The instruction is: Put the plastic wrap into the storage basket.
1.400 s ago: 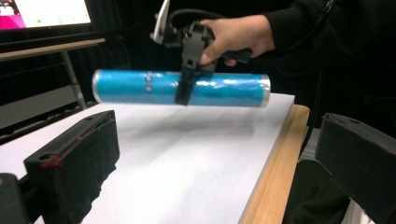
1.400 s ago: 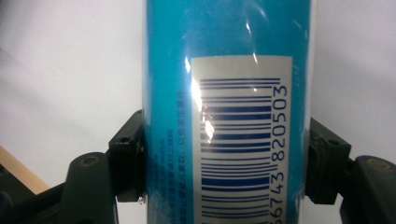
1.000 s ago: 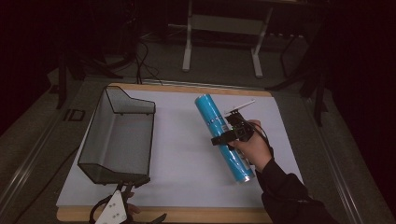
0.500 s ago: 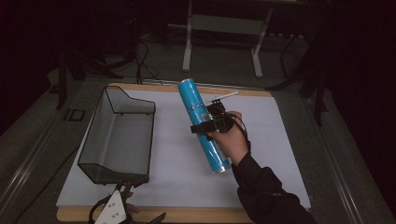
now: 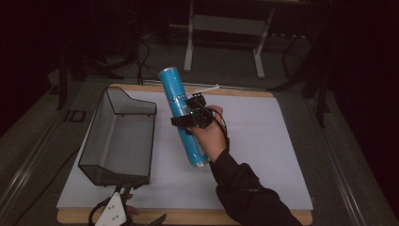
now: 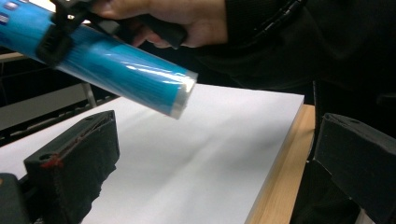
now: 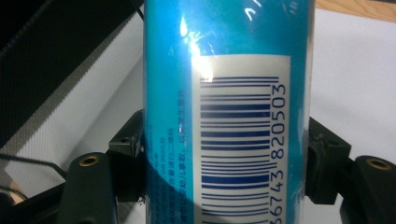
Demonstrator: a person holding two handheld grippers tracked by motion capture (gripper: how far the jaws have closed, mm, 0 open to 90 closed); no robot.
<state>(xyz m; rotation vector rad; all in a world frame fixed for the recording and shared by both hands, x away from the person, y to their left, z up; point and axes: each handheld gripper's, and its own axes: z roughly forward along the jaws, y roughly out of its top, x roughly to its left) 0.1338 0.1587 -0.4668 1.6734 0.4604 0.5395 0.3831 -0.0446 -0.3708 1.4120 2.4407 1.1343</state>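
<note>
— So, what have I got nearest me?

— Closest in, my left gripper [image 5: 123,217] rests low at the near edge of the worktop [image 5: 263,155]. Seen along its own jaws, they stand well apart with nothing between them, just the white sheet [image 6: 196,158] beneath.

— And the other hand?

— Farther out, my right gripper [image 5: 187,118] is clamped across the blue tube [image 5: 182,115], around its middle. Looking along that gripper, both pads [image 7: 128,154] press on the tube's sides, one on each flank, with the barcode label [image 7: 240,140] facing the camera.

— Where does the tube sit relative to that gripper?

— It runs crosswise through the jaws, tilted, one end rising up and away beyond the gripper, the other slanting down toward me. From the left gripper view, its lower end [image 6: 180,95] hangs clear above the sheet, touching nothing.

— Anything beside it?

— A black wire basket [image 5: 117,139] stands on the sheet just to the left of my right gripper, apart from the tube.
</note>
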